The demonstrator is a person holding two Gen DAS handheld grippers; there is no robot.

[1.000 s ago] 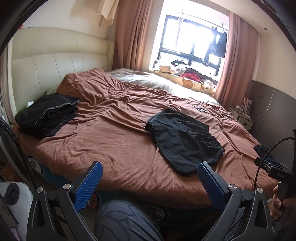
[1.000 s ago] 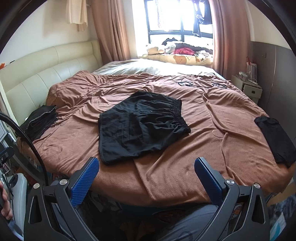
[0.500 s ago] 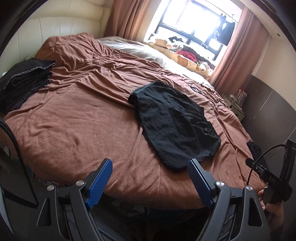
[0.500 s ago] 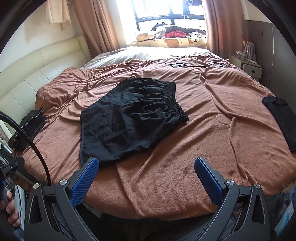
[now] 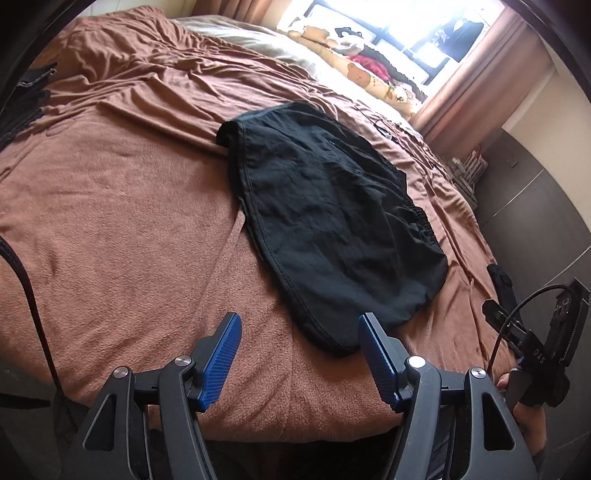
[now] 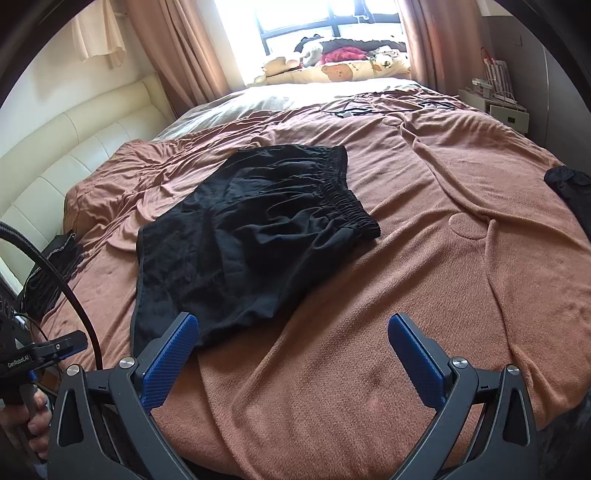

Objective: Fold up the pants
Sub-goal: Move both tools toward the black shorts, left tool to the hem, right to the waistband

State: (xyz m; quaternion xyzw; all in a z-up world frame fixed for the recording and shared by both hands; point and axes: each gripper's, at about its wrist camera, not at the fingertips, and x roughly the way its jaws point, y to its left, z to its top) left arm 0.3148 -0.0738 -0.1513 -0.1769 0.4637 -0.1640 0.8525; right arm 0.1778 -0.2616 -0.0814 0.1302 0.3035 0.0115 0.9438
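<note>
Pants (image 5: 325, 221) black, flat, wrinkled; left hand-held gripper (image 5: 299, 360) closing, empty; right hand-held gripper (image 6: 293, 356) wide, empty.

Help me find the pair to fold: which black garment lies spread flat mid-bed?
The black shorts with the elastic waistband, spread flat mid-bed. The dark pile by the headboard is stacked; the other black garment sits bunched at the bed's right edge.

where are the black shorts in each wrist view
Left wrist view: the black shorts run from the centre toward lower right, near end just ahead of the left hand-held gripper, whose closing jaws have nothing between them.
Right wrist view: the shorts lie left of centre, elastic waistband toward the right.
Shared landmark: the bright window beyond the bed.
</note>
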